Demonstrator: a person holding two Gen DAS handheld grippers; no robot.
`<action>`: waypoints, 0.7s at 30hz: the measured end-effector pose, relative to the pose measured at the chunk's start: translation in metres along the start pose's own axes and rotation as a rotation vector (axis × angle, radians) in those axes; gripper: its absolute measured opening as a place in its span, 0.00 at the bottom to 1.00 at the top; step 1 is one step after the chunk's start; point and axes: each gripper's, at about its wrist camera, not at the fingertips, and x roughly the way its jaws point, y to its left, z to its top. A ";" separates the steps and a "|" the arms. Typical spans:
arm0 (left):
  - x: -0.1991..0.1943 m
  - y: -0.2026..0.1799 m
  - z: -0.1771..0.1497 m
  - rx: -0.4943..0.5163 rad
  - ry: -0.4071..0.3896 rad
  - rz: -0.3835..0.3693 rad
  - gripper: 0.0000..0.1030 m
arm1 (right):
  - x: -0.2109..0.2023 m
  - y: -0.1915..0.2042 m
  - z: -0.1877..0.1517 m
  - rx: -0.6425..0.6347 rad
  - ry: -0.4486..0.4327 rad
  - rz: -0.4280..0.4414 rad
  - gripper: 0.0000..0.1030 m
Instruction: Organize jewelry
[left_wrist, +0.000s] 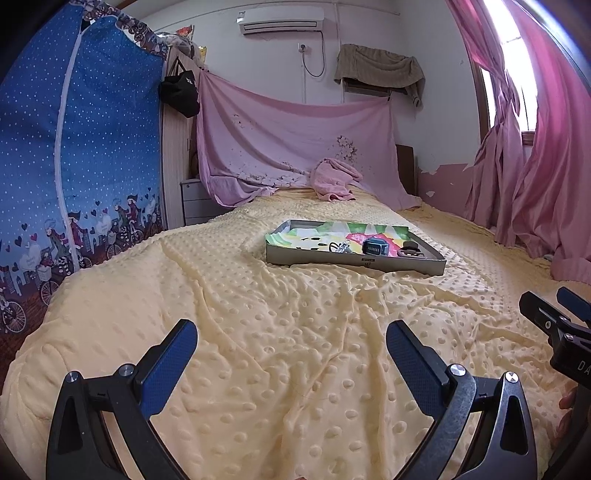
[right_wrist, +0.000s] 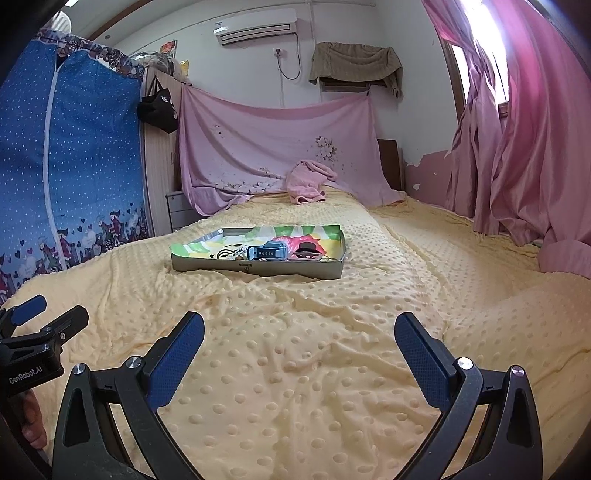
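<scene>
A shallow grey tray (left_wrist: 354, 261) (right_wrist: 207, 264) with a colourful lining lies on the yellow dotted blanket, well ahead of both grippers. In it lie a blue-grey watch (left_wrist: 375, 246) (right_wrist: 266, 252), a small silvery chain piece (left_wrist: 341, 247) (right_wrist: 231, 253) and a dark hair clip (left_wrist: 410, 252) (right_wrist: 306, 251). My left gripper (left_wrist: 291, 334) is open and empty above the blanket. My right gripper (right_wrist: 299, 328) is open and empty, beside the left; it shows at the right edge of the left wrist view (left_wrist: 554, 314).
The yellow blanket (left_wrist: 258, 350) covers the whole bed. A pink towel (left_wrist: 334, 179) lies at the head. A pink sheet hangs on the back wall, pink curtains (right_wrist: 535, 147) at right, a blue fabric wardrobe (left_wrist: 74, 166) at left.
</scene>
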 end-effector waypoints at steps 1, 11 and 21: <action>0.000 0.000 0.000 0.000 0.000 0.001 1.00 | 0.000 0.000 0.000 -0.001 -0.001 0.000 0.99; 0.000 0.001 -0.002 -0.008 0.005 0.004 1.00 | 0.000 0.001 -0.001 -0.004 -0.002 0.000 0.99; 0.002 0.002 -0.005 -0.001 0.011 0.004 1.00 | 0.000 0.002 0.000 -0.004 -0.003 0.001 0.99</action>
